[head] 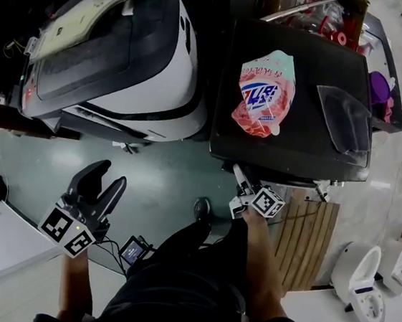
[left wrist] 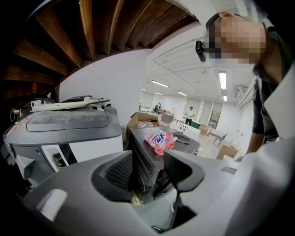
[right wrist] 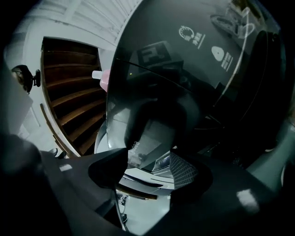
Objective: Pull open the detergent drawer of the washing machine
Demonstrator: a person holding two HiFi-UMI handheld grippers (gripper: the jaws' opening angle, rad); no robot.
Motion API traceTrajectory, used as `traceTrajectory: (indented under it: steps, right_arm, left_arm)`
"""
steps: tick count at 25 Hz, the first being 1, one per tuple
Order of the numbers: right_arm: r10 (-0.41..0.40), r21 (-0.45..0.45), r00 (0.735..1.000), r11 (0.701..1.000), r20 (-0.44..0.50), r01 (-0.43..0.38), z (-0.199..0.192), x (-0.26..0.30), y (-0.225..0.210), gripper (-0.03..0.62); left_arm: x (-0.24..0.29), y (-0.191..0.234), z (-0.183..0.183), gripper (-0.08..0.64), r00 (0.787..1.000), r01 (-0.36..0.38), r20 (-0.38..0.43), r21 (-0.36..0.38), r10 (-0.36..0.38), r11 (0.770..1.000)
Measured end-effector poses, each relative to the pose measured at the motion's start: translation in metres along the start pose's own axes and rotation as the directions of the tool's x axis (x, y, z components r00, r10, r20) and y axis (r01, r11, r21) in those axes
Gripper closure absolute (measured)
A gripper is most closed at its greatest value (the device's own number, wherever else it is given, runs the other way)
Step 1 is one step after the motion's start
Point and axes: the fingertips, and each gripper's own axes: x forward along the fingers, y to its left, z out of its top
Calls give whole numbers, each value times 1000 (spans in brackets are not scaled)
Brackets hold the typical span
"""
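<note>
The black washing machine (head: 296,149) stands at the right of the head view, its front edge towards me. A pink detergent pouch (head: 266,92) and a clear plastic scoop (head: 346,119) lie on its top. My right gripper (head: 241,179) is just under that front edge, open, with nothing between its fingers. In the right gripper view the right gripper (right wrist: 150,168) sits close against the glossy dark front panel (right wrist: 193,69), which carries white icons; I cannot make out the drawer's outline. My left gripper (head: 111,173) hangs open over the floor, apart from both machines, pointing at the black machine (left wrist: 147,152).
A white and grey top-loading washer (head: 126,61) stands to the left, with a strip of green floor (head: 162,181) between the two machines. A wooden slat platform (head: 308,234) and white fixtures (head: 360,279) are at the lower right. A small device with cables (head: 133,250) lies by my feet.
</note>
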Motion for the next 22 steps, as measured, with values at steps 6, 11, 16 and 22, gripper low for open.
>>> traceTrajectory:
  steps: [6,11,16,22]
  right_arm:
    - [167,-19,986,986,9,-167,2,6,7,329]
    - [328,7,941,944,88,-329,8,10,17,333]
    - [336,50,928,936,161,-348,8,8,15,333]
    - [350,66,923,929,160,-363,-6,-11,22,336]
  left_arm:
    - [2,-5,-19,334,997,-1,-82,17,3,1000]
    - [4,-6,-38,334,990,-7,-144,25,10,1000]
    - [11,-12,-54,334,985,4,-174,5,-3,1000]
    - [10,-9,-57,334,983,0,-182,-5,0,1000]
